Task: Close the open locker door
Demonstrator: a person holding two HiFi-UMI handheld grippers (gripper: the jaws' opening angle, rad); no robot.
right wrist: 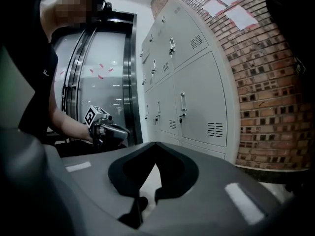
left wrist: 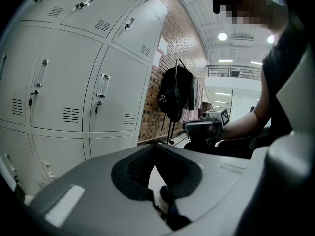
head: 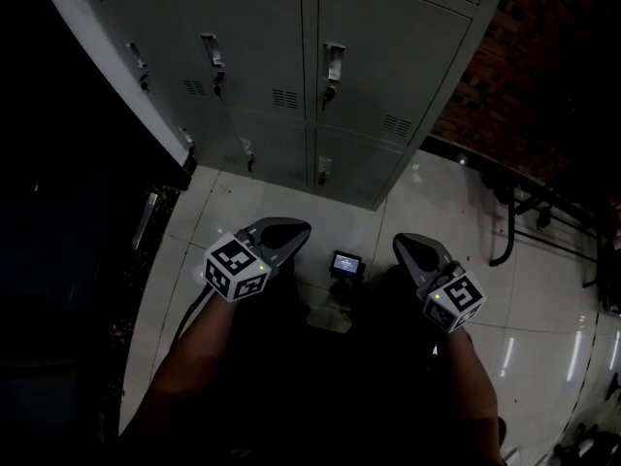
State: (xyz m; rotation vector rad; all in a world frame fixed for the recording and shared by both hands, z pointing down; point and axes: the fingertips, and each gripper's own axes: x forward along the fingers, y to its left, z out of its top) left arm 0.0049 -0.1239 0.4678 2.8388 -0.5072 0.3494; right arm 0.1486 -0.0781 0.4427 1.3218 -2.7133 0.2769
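Observation:
The bank of grey lockers (head: pixel 291 76) stands ahead of me, also in the left gripper view (left wrist: pixel 74 82) and the right gripper view (right wrist: pixel 197 97). Every door I can see sits flush, and I cannot make out one that stands ajar. My left gripper (head: pixel 283 233) is held low over the floor, well short of the lockers, shut with nothing between its jaws (left wrist: pixel 154 144). My right gripper (head: pixel 411 249) is level with it to the right, also shut and empty (right wrist: pixel 156 144). Each gripper shows in the other's view, the right gripper (left wrist: pixel 203 127) and the left gripper (right wrist: pixel 107 128).
A dark glass door (right wrist: pixel 103 82) adjoins the lockers on the left, and a brick wall (head: pixel 543 76) on the right. A small device with a lit screen (head: pixel 346 263) lies on the white tiled floor (head: pixel 252 197) between the grippers. A black jacket (left wrist: pixel 175 95) hangs by the wall. Black metal legs (head: pixel 506 231) stand at right.

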